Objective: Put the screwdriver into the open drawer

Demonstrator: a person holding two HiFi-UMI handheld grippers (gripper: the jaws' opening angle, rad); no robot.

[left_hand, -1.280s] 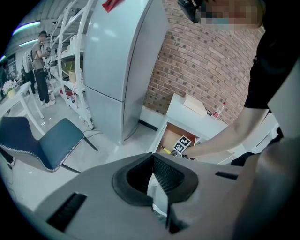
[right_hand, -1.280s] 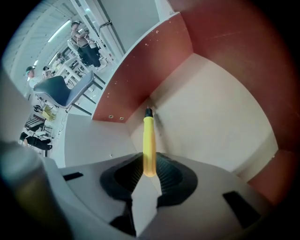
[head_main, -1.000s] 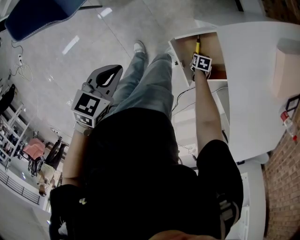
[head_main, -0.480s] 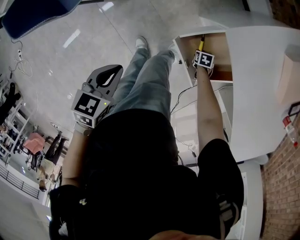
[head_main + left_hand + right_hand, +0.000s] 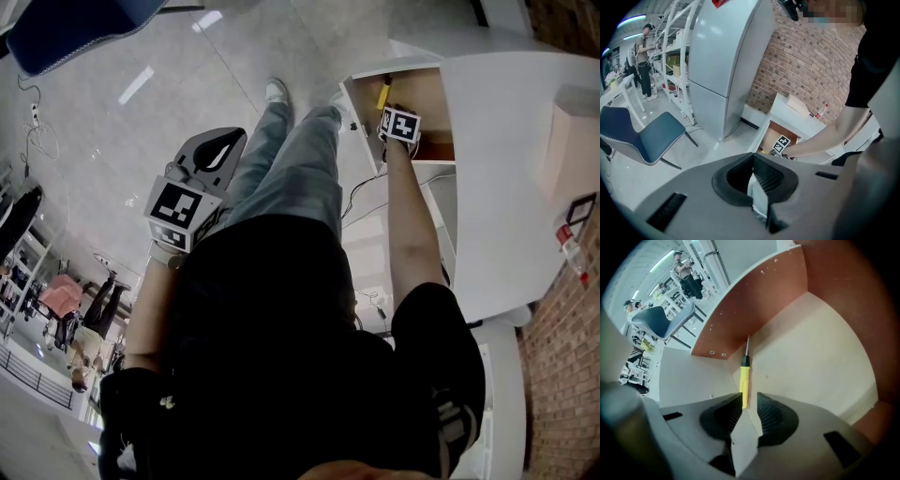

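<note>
My right gripper [image 5: 750, 397] is just spreading its jaws, leaving the light, stiff, slick screwdriver [image 5: 745, 379] lying loose between them in the drawer [image 5: 754, 296]; I judge its yellow handle the best place to grip.

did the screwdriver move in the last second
Yes: the screwdriver has shifted left toward the drawer's left wall, loose from the right hand-held gripper, whose jaws have just been opening off it.

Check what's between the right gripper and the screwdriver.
Nothing. In the right gripper view the right gripper has jaws apart, having just been opening, pads off the yellow handle of the screwdriver, which lies on the drawer floor.
</note>
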